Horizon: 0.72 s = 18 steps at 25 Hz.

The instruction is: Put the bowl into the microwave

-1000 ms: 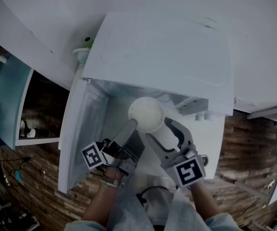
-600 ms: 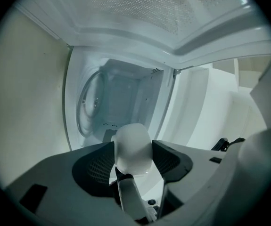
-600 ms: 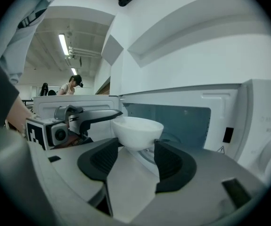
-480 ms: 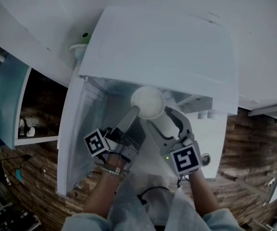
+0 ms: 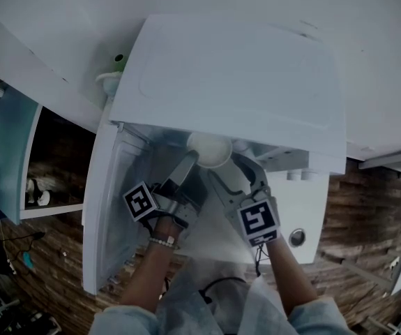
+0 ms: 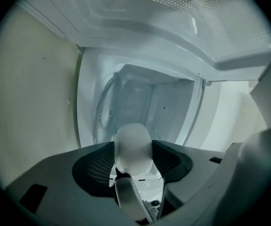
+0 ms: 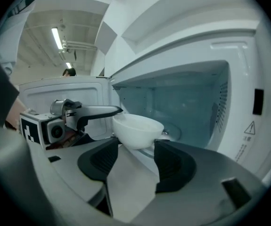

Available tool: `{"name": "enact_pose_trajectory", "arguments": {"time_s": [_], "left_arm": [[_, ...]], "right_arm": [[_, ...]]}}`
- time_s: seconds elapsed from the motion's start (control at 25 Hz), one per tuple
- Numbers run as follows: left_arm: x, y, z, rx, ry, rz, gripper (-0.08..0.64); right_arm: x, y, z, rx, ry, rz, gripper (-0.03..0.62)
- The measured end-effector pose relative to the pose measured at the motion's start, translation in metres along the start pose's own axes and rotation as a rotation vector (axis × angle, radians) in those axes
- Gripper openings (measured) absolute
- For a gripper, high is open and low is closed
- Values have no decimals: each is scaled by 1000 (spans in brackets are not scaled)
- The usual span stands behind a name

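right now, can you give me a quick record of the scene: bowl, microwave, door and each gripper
bowl: white, held at the cavity mouth, not yet set down inside
microwave: white, cavity facing the person
door: swung fully open, on the left in the head view
left gripper: shut on the bowl's rim
right gripper: jaws wide, tips against the bowl's lower sides

Microwave cavity (image 7: 182,102) open ahead; door (image 5: 106,215) stands wide at left
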<state>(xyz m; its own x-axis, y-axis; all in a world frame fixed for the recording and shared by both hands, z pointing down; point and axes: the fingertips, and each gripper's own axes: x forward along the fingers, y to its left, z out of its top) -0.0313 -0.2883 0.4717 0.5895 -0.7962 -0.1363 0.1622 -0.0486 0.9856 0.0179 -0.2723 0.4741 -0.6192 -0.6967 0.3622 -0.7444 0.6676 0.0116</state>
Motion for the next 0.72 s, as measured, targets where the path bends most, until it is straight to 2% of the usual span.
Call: {"name": "enact_pose_trajectory", "arguments": {"time_s": [0.64,0.72], "left_arm": [[8,27,15,0,-22,46,249],[8,30,15,-2,-25,49,249]], "right_arm": [[22,-7,-21,26,76,-3,250],[24,-5,-23,40,82,8,284]]}}
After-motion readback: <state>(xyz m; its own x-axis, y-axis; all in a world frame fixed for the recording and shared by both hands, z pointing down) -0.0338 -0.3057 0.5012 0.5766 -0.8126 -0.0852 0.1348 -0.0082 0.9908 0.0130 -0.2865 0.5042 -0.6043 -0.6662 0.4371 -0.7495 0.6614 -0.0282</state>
